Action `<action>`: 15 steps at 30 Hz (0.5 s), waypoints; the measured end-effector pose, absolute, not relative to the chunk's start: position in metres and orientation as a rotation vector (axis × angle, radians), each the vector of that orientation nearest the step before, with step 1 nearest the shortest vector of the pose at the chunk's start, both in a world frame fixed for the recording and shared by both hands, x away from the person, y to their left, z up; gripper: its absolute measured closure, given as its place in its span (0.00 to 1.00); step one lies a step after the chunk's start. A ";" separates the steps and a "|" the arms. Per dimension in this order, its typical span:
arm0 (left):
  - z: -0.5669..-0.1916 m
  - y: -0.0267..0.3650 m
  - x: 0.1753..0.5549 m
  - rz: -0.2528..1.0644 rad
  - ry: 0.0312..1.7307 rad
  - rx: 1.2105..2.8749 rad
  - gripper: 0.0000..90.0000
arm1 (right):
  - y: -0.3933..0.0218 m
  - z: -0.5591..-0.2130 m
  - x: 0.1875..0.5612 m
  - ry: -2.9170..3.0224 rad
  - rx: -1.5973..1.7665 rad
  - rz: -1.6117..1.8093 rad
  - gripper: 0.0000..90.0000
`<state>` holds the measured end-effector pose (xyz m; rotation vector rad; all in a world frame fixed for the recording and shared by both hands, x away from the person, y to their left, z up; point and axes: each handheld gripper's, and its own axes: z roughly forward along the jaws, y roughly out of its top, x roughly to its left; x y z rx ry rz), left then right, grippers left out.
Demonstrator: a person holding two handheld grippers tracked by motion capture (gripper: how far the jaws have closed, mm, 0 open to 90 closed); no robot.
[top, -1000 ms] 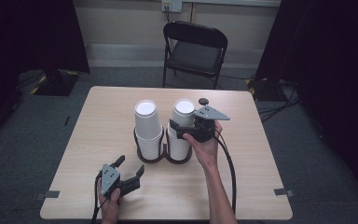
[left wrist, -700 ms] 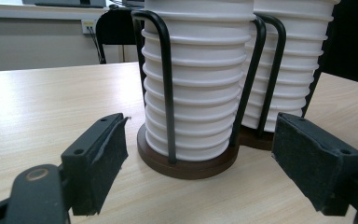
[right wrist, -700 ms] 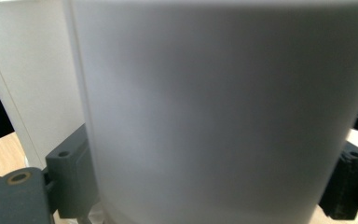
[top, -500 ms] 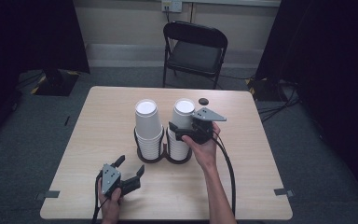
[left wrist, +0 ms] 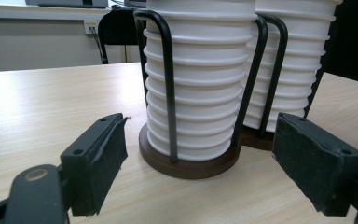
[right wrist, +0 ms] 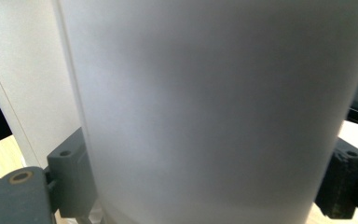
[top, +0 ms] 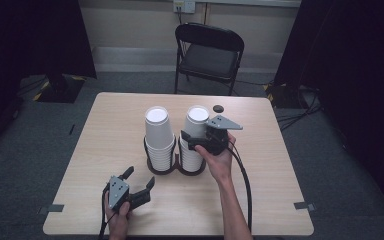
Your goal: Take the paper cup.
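Two tall stacks of white paper cups stand side by side in a black wire holder (top: 172, 170) with round brown bases, at the table's middle. My right gripper (top: 192, 140) reaches in from the right at the upper cups of the right stack (top: 196, 120). In the right gripper view the cup wall (right wrist: 205, 102) spans the whole gap and both pads lie against it; the jaws have just been closing on it. My left gripper (top: 140, 176) rests open near the front left, facing the left stack (left wrist: 200, 93) with nothing between its pads.
A small black round object (top: 218, 108) lies on the wooden table (top: 280, 165) behind the right stack. A black folding chair (top: 207, 50) stands beyond the far edge. Cables trail back from both grippers toward the front edge.
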<state>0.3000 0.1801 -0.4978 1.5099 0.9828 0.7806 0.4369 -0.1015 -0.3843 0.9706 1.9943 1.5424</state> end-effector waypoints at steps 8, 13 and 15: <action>-0.498 0.180 0.300 0.776 0.982 1.510 0.19 | -0.101 -0.382 0.438 1.992 0.970 1.554 0.16; -0.498 0.181 0.300 0.774 0.980 1.508 0.19 | -0.101 -0.380 0.437 2.000 0.965 1.550 0.16; -0.498 0.181 0.300 0.773 0.980 1.508 0.19 | -0.101 -0.379 0.437 1.989 0.959 1.562 0.16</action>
